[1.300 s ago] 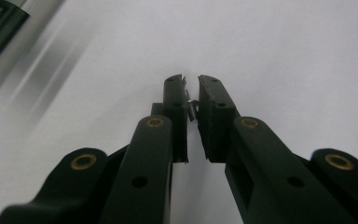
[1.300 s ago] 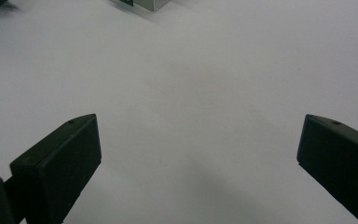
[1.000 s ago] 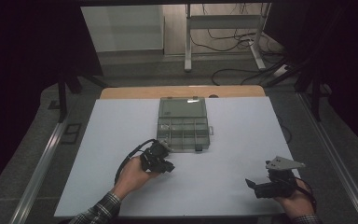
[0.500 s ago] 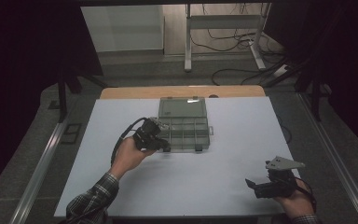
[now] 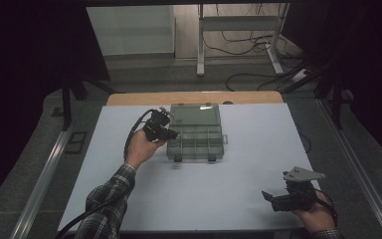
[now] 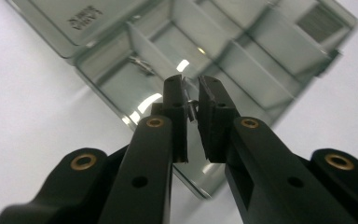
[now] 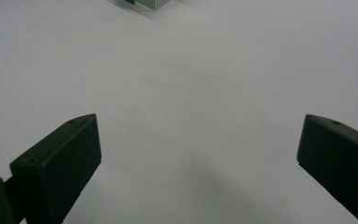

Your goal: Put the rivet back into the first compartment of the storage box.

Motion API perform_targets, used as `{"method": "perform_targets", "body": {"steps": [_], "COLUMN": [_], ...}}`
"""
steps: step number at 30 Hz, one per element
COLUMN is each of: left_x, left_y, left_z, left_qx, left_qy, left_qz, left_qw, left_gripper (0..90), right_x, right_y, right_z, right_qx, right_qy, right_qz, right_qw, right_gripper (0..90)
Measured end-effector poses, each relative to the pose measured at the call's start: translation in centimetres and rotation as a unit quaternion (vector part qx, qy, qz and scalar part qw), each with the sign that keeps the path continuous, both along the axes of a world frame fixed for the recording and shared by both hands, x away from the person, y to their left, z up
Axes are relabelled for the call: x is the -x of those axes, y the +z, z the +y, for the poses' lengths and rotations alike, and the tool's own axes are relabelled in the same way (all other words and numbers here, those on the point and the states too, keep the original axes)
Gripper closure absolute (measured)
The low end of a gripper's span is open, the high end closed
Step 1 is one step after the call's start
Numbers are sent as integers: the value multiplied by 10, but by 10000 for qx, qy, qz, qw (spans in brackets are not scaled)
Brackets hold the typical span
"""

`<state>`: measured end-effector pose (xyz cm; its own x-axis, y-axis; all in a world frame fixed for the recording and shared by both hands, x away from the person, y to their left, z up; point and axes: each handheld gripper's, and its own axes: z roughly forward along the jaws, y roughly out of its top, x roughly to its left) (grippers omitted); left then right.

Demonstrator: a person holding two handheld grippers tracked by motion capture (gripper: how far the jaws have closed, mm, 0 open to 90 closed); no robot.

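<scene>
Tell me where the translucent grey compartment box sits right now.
In the high view, the translucent grey compartment box sits mid-table on the white sheet, beside the left gripper.

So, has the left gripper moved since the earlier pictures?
Yes. The left gripper has moved away from the person, up the table, to the left edge of the compartment box.

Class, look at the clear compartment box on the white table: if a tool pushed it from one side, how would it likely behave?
The compartment box looks like thin clear plastic with most sections empty, so it is probably light. It lies flat and low on the smooth table, so it would likely slide, not tip. Its dividers suggest it stays stiff.
</scene>
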<state>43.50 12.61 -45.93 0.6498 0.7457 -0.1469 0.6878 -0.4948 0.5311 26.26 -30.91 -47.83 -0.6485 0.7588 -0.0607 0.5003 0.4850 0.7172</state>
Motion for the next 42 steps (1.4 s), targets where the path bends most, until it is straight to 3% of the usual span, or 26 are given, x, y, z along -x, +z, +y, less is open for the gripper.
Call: {"method": "perform_targets", "body": {"steps": [11,16,20,24,30,34,42], "left_x": [-19,-18,-14,-9,-1,7,22], "left_y": [-15,-12,-8,-5,0,2,0], "left_z": [-5,-3,0,2,4,6,18], "left_qx": [-99,-62,112,188,348,408,436], "left_qy": [325,297,257,89,-77,-166,-157], "left_qz": [-3,-25,-57,-10,-161,-280,-290], "left_qw": [9994,9995,9996,9998,9992,9986,9985], "left_gripper": [804,685,590,428,231,154,61], "right_x": [0,0,0,-1,-2,-2,-2], "right_y": [0,0,0,0,0,0,0], "right_z": [0,0,0,1,2,2,2], "right_qx": [-7,-8,-10,-2,4,6,2], "right_qy": [35,47,47,43,47,40,34], "right_qz": [17,21,15,16,21,20,13], "right_qw": [10000,10000,10000,10000,10000,10000,10000], "right_gripper": [0,0,0,0,0,0,0]}}
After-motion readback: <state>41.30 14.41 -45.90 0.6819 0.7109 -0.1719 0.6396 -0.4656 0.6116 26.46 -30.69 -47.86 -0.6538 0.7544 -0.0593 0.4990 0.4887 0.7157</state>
